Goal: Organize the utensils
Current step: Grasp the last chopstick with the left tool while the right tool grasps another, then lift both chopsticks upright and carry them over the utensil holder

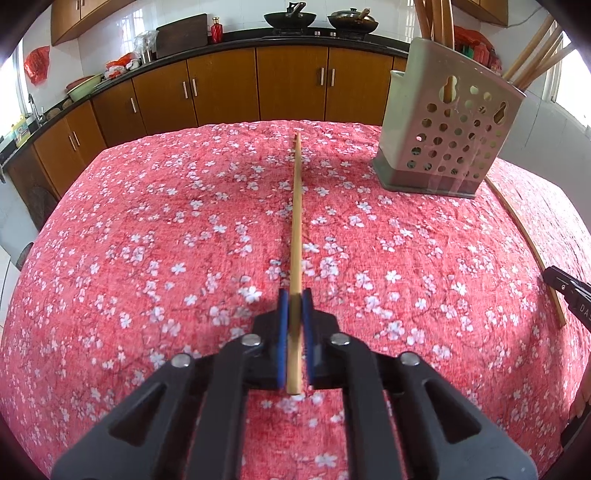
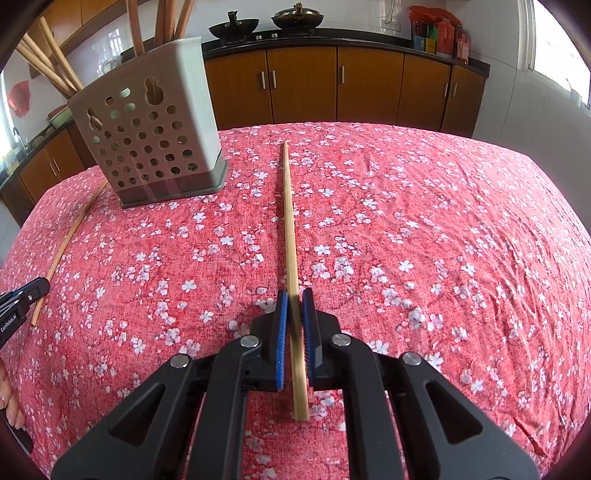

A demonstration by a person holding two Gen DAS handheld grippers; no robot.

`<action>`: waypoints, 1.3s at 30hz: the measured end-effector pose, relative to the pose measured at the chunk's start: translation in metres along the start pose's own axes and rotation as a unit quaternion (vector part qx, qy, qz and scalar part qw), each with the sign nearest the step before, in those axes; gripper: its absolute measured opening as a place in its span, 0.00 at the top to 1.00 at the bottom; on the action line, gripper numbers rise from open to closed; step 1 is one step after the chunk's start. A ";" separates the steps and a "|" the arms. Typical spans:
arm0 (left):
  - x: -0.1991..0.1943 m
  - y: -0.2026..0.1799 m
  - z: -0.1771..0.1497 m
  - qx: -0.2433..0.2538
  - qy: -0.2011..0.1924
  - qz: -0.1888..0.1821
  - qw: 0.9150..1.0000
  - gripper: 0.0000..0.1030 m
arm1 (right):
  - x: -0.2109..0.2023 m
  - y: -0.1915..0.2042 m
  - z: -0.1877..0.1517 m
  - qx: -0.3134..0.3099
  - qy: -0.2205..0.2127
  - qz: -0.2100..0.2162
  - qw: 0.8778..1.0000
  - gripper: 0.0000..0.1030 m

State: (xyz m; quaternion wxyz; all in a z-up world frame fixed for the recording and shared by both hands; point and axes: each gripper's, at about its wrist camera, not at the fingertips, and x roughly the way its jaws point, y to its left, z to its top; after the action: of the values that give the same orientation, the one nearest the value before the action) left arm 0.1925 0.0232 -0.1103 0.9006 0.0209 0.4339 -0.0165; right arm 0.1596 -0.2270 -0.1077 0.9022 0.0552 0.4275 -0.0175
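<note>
My left gripper (image 1: 295, 295) is shut on the near end of a wooden chopstick (image 1: 296, 221) that points straight ahead over the red floral tablecloth (image 1: 147, 240). My right gripper (image 2: 295, 295) is likewise shut on a second chopstick (image 2: 289, 229). A grey perforated utensil holder (image 1: 443, 122) stands between them at the back, also seen as the holder (image 2: 155, 129), with several wooden chopsticks (image 2: 55, 62) sticking out of it. Each view catches the other gripper's tip at its edge: the right gripper (image 1: 565, 291) and the left gripper (image 2: 26, 293).
Brown kitchen cabinets (image 1: 291, 85) and a dark counter with two woks (image 1: 321, 18) run behind the table. A sink (image 1: 33, 110) is at the far left. Fingers of a hand (image 2: 11, 402) show at the lower left edge.
</note>
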 end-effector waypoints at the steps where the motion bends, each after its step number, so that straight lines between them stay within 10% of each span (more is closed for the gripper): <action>1: -0.002 0.001 -0.001 0.002 0.000 0.000 1.000 0.92 | -0.001 0.000 -0.001 -0.003 0.000 0.001 1.000 0.93; 39: -0.169 0.017 0.076 -0.027 -0.221 -0.052 0.974 0.93 | -0.152 -0.007 0.071 0.007 -0.244 0.065 0.967 0.93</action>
State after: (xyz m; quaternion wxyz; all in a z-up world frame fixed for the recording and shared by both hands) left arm 0.1470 0.0378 0.0697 0.9723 -0.0301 0.2250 -0.0562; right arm 0.1174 -0.2440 0.0543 0.9780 0.0835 0.1896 0.0256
